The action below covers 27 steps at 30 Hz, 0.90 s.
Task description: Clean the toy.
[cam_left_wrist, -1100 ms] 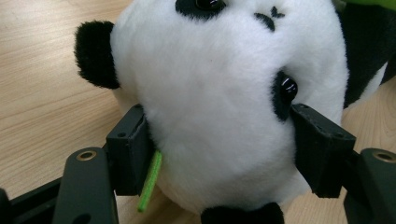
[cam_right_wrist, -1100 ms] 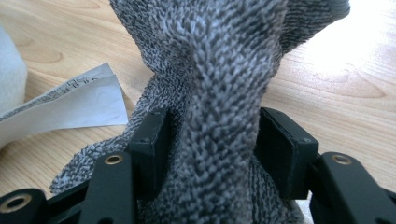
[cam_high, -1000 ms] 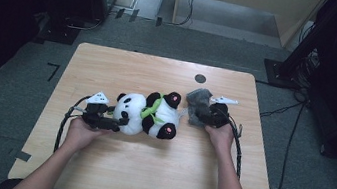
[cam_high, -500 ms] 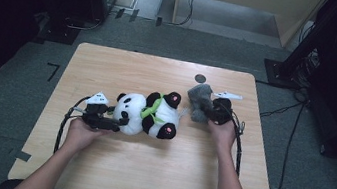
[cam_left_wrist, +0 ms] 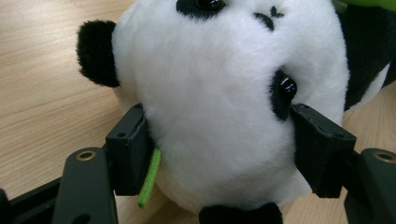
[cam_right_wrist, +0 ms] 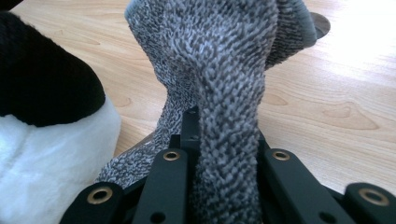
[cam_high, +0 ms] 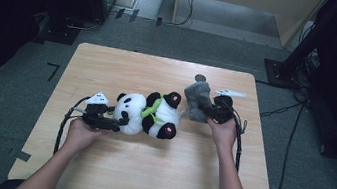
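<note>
in the high view the left gripper (cam_high: 110, 122) sits at the left of centre on the wooden table (cam_high: 125, 68), its jaws clamped on the head of a plush panda (cam_high: 151, 114) that lies on its side across the middle of the tabletop. the left gripper view shows the black pads pressed into the white fur on either side of the face, one beside an eye patch, the other beside a thin green strip (cam_left_wrist: 149, 177) (its far end is hidden under the fur). to the right of centre in the high view the right gripper (cam_high: 208, 110) has just been closing and now pinches a grey knitted cloth (cam_high: 197, 99), bunched upright just right of the panda. in the right gripper view the fabric (cam_right_wrist: 224, 93) rises from between the nearly shut jaws, with the panda's black and white fur at the lower left.
</note>
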Each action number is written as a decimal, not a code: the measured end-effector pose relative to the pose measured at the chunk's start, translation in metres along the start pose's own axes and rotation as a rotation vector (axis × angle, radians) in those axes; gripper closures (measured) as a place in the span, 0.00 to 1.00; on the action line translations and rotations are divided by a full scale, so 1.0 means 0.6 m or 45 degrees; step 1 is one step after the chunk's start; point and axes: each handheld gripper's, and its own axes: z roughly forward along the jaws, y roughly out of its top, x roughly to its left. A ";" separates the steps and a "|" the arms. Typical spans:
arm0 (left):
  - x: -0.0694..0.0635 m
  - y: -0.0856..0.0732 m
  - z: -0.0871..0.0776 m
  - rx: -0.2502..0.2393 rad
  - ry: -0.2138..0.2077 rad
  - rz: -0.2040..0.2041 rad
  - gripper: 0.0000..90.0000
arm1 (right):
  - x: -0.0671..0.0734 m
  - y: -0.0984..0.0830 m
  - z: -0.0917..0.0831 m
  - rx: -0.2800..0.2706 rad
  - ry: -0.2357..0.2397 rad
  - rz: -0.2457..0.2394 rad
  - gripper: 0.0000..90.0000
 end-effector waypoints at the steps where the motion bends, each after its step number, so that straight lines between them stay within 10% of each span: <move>1: 0.000 0.000 0.000 0.000 -0.001 -0.001 0.33 | 0.004 0.005 -0.005 0.000 -0.011 -0.004 0.87; 27: -0.009 -0.003 -0.002 -0.008 0.032 0.002 0.32 | 0.109 0.137 -0.049 0.080 0.007 -0.223 0.86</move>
